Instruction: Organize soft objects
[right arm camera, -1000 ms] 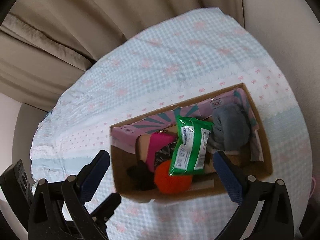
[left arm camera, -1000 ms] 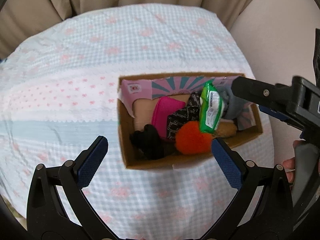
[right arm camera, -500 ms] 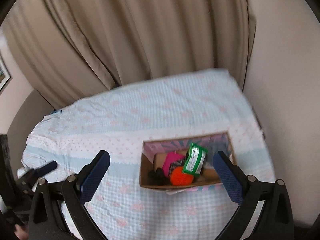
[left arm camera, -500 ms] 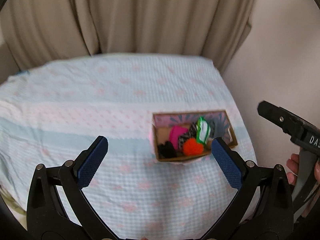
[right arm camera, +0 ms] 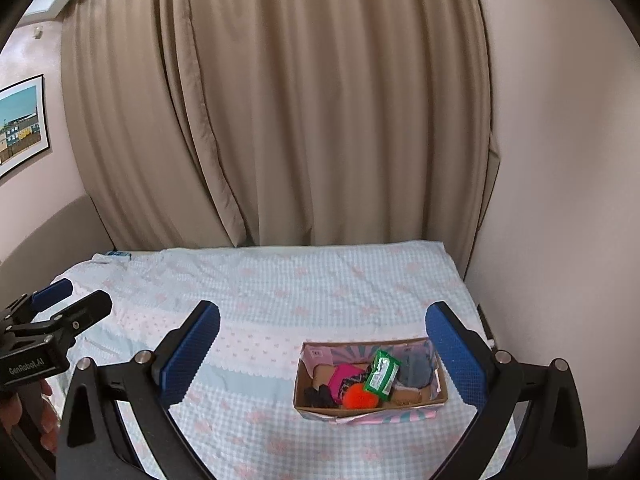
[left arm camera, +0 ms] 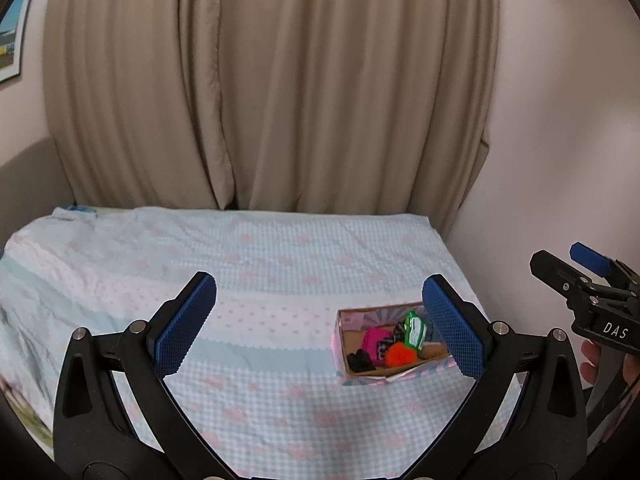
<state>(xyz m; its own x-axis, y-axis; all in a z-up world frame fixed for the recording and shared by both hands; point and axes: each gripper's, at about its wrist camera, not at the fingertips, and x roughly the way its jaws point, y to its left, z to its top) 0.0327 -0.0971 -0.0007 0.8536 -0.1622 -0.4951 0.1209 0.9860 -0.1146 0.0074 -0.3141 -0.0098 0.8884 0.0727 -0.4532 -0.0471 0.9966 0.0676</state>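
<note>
A: Left hand-held gripper (left arm camera: 320, 322) is up over the bed (left arm camera: 260, 264), blue pads spread wide apart, nothing between them.

B: Same story on the right hand-held gripper (right arm camera: 322, 350): fingers apart, empty, raised above the checked bedspread.

A: From the right wrist view you can see the left one off at the left edge, a hand (right arm camera: 24, 412) wrapped around its grip.

B: Now outward. The cardboard box (right arm camera: 370, 406) sits on the bed near the right edge, toward the near side, close to the wall.

A: And it's packed. Green packet (right arm camera: 383, 372) is propped at a tilt on top of the pile, an orange pom-pom (right arm camera: 360, 396) just beside it at the front.

B: Pink cloth (right arm camera: 344, 376) behind that, a black item (right arm camera: 318, 396) in the front left corner, a grey soft piece (right arm camera: 414, 370) at the right end.

A: All of it inside the box, none on the bedspread around it.

B: Beige curtain (right arm camera: 300, 100) hangs behind the far edge of the bed, and a framed picture (right arm camera: 20, 124) is on the left wall.
</note>
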